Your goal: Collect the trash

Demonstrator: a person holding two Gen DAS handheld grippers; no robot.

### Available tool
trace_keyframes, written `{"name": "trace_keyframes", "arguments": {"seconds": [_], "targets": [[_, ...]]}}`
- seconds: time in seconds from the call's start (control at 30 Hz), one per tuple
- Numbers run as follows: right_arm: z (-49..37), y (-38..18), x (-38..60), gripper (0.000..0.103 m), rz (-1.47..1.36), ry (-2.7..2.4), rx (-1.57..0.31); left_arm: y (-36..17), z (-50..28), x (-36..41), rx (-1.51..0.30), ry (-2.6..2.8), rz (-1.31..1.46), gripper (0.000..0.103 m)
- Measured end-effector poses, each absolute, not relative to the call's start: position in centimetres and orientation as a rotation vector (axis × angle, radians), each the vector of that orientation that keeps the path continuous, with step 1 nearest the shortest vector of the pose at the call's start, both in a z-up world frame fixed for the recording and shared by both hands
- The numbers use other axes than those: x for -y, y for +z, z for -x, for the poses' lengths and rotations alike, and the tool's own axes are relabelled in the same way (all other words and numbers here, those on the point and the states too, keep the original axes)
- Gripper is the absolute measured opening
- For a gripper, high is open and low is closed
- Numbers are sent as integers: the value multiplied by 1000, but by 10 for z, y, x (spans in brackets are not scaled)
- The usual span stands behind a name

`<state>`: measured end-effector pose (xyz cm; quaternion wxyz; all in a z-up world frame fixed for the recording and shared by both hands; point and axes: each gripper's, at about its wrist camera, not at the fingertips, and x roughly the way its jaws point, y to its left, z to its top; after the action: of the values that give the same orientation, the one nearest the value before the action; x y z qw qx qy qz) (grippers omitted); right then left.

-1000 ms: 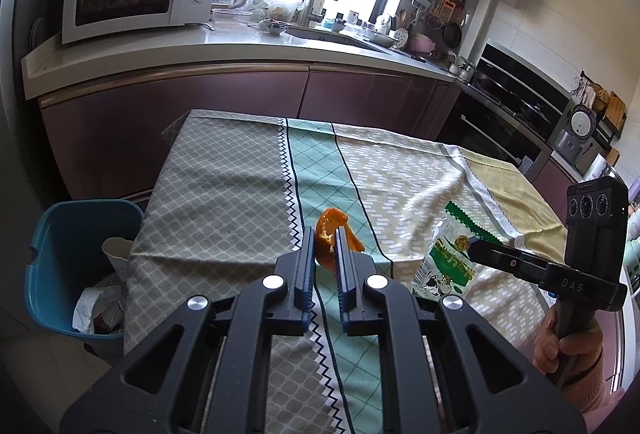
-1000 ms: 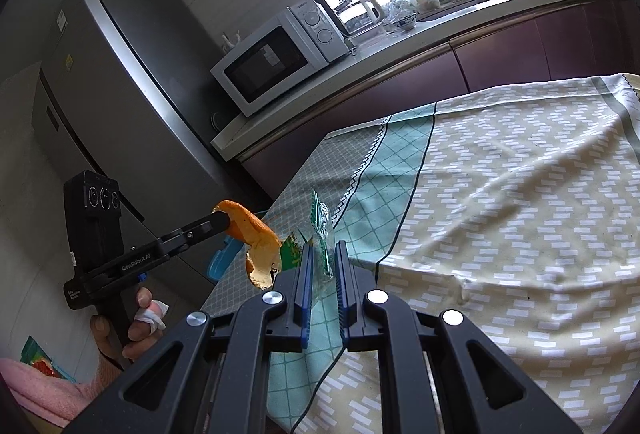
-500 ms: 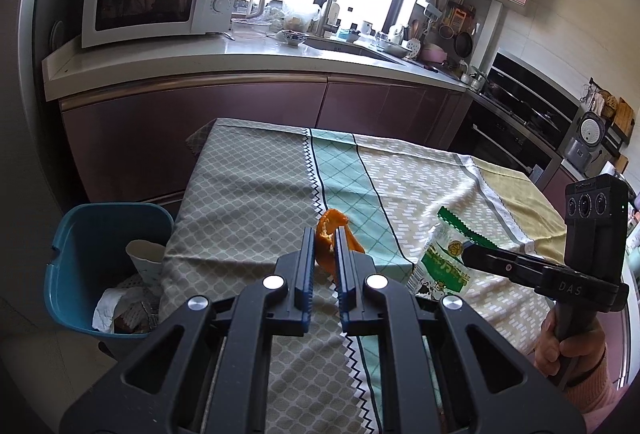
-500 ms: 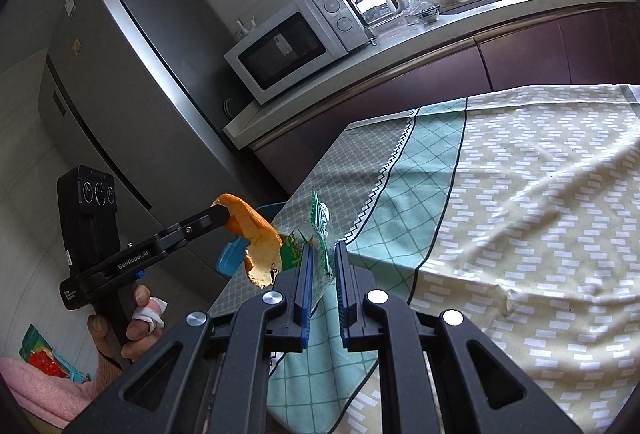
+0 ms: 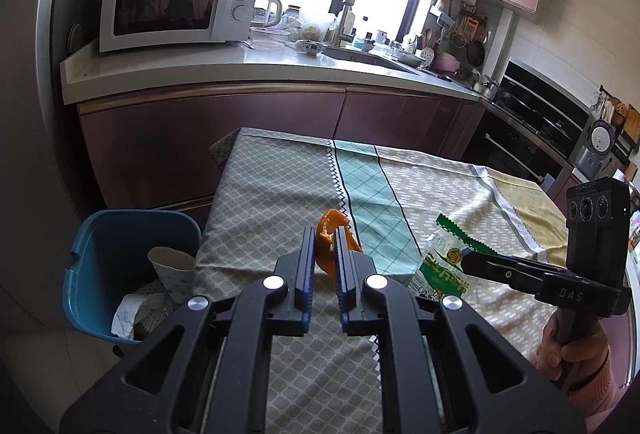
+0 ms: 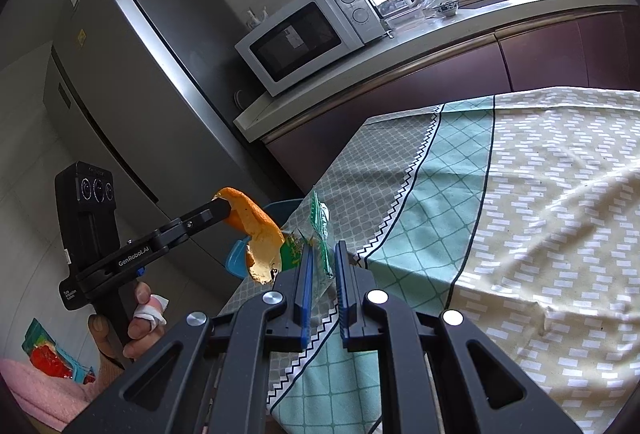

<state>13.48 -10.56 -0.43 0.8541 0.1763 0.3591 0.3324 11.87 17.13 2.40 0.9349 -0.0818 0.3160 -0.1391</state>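
- Left gripper (image 5: pixel 322 240) pinching orange peel (image 5: pixel 329 248) between nearly closed jaws, peel sticking up and forward past the tips.
- Hanging in the air over the tablecloth (image 5: pixel 280 193), near the table's left edge.
- In the right wrist view, same left gripper (image 6: pixel 224 209) showing from the side, peel (image 6: pixel 256 230) dangling below its tip, clear of the cloth (image 6: pixel 520 213).
- Right gripper (image 6: pixel 322 254) clamping green snack wrapper (image 6: pixel 318 230), jaws almost closed on the thin film.
- In the left wrist view, right gripper (image 5: pixel 466 260) holding wrapper (image 5: pixel 444 266) by its top, bag drooping just above the cloth; touching or not, cannot tell.
- Sitting on the floor beside the table's left corner: blue bin (image 5: pixel 100 254), with paper cup (image 5: pixel 172 268) and crumpled paper inside.
- Gripping each handle: left hand (image 6: pixel 132 326) with a taped finger, right hand (image 5: pixel 568 348) with pink sleeve.
- Standing behind on the counter: microwave (image 5: pixel 176 5).
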Motion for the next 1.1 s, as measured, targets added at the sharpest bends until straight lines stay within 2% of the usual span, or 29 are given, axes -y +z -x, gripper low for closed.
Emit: {"name": "trace_keyframes", "arguments": {"seconds": [1.1], "targets": [[-159, -1, 51, 10, -345, 809, -778, 34, -117, -236, -603, -150, 186, 10]]}}
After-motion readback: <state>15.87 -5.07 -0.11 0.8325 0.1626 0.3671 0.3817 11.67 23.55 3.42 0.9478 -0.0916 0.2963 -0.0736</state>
